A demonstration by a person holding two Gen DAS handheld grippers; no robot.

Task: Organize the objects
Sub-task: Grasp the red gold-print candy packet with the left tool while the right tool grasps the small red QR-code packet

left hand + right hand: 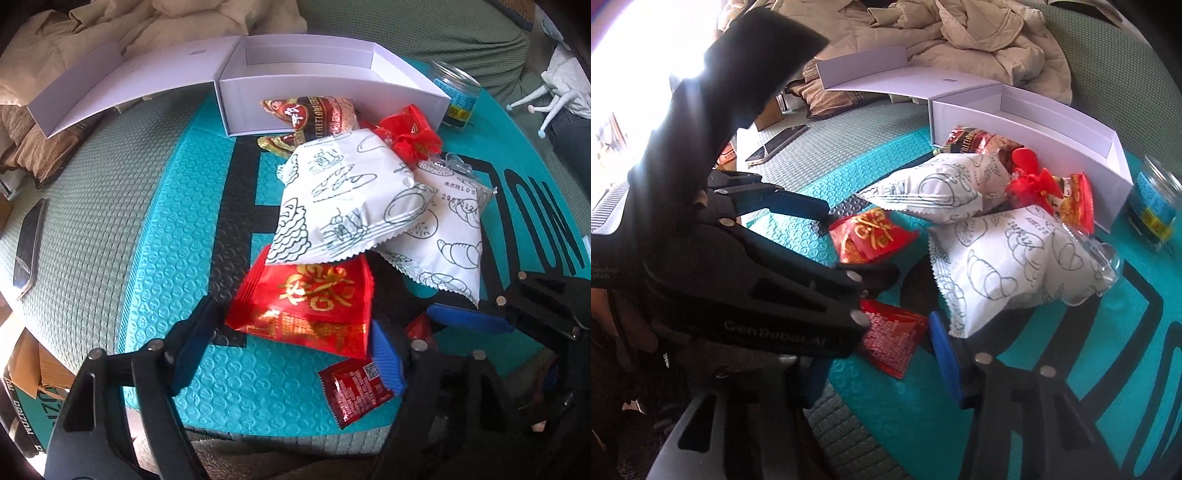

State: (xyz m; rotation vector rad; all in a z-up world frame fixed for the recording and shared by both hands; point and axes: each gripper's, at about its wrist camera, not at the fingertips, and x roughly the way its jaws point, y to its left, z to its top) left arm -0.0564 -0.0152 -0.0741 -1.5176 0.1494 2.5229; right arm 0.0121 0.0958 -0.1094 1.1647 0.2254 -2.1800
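Observation:
A pile of snack packets lies on a teal mat [207,206] in front of an open white box [325,92]. My left gripper [295,343] is open, its jaws either side of a red packet with gold print [310,306], low over the mat. The same packet shows in the right wrist view [871,236] between the left gripper's fingers. Two white printed bags [340,199] [447,236] lie behind it. A small dark red sachet [351,391] lies near me. My right gripper [879,354] is open over that sachet [894,339], beside the left one.
A glass jar [456,96] stands right of the box. A brown-and-red packet [317,118] and a red-bow wrapped item [410,136] lie against the box front. A phone [27,243] lies on the green cover at left. Beige bedding [942,37] is piled behind the box.

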